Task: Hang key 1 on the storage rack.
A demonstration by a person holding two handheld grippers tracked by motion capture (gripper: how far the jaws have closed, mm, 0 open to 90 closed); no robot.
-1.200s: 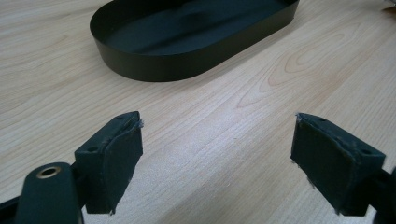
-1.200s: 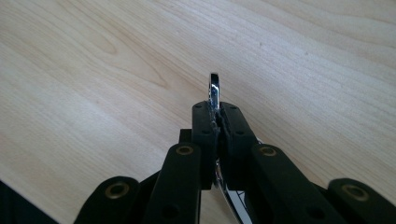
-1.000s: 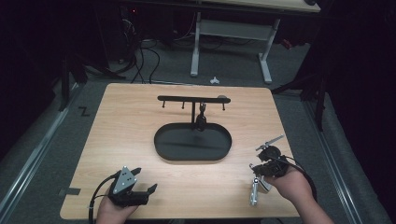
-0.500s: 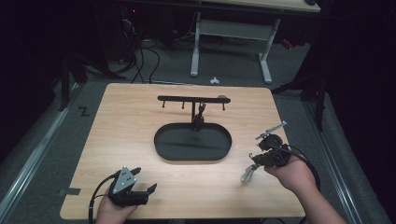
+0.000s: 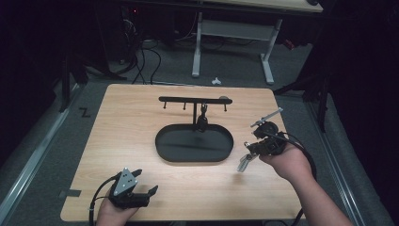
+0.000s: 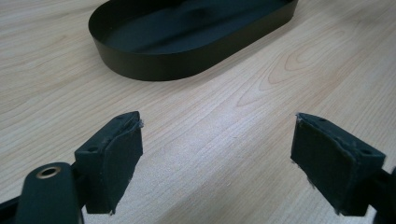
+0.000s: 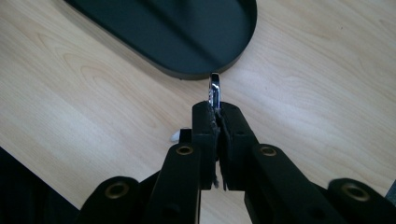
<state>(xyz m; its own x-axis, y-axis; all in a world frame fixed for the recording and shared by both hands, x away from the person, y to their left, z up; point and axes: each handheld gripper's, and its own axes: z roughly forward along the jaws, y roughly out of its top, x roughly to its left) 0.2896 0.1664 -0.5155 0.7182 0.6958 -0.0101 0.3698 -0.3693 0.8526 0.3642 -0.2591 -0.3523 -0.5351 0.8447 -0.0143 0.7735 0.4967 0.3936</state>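
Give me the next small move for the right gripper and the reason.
Probably carry it toward the hook rack. The right gripper is shut on a shiny metal piece beside the black tray, while the left gripper waits open.

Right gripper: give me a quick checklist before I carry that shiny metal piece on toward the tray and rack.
1. Grip: right gripper has its jaws shut on the shiny metal piece – ok.
2. How much of the piece sits between the jaws – cannot tell.
3. Piece lifted off the table – cannot tell.
4. Black oval tray free to receive – ok.
5. Rack pegs: one thing hangs beside the post, others look free – ok.
6. Left gripper open, at the near edge, out of the path – ok.
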